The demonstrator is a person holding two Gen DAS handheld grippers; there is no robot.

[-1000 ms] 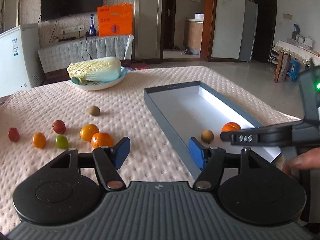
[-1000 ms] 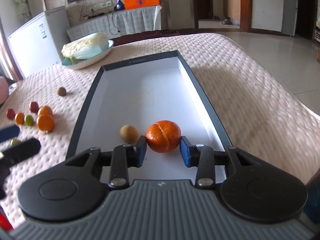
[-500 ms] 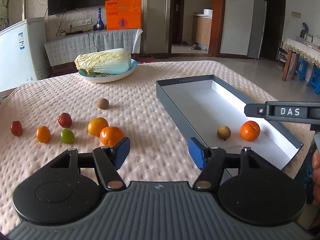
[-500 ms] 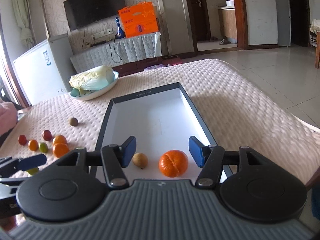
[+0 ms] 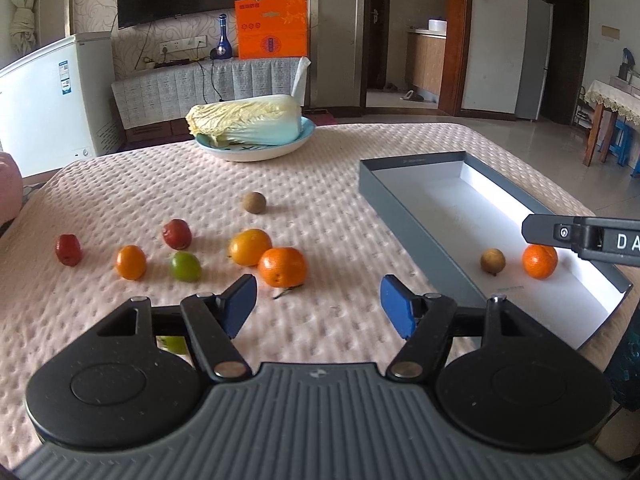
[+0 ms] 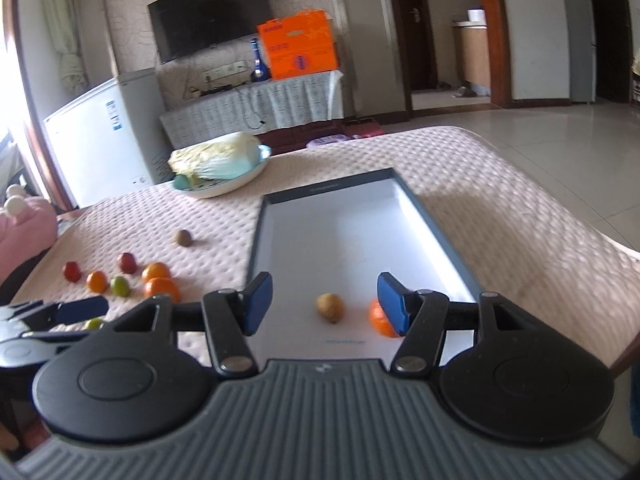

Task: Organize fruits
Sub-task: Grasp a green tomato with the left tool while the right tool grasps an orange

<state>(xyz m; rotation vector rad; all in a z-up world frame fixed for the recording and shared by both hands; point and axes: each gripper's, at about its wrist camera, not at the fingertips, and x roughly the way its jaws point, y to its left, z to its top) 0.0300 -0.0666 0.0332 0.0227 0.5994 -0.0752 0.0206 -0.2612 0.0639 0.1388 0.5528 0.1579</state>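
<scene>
A grey box (image 5: 404, 208) with a white floor lies on the pink tablecloth; it also shows in the right wrist view (image 6: 256, 236). In it sit a tangerine (image 5: 539, 261) and a small brown fruit (image 5: 492, 261). Several loose fruits lie left of the box: a tangerine (image 5: 282, 267), an orange (image 5: 250, 246), a green fruit (image 5: 185, 266), red fruits (image 5: 177, 234) and a brown fruit (image 5: 254, 203). My left gripper (image 5: 318, 307) is open and empty, just before the loose tangerine. My right gripper (image 6: 325, 300) is open and empty above the box's near end; its right finger partly hides the tangerine (image 6: 378, 317).
A plate (image 5: 256, 152) with a cabbage (image 5: 246, 120) stands at the far side of the table. A green fruit (image 5: 174, 345) lies partly hidden under my left gripper. The table's right edge runs close beside the box. A white fridge (image 5: 48, 96) stands at the left.
My right gripper has let go of the tangerine, opened, and pulled back and up from the box. My left gripper has swung left toward the loose fruits.
</scene>
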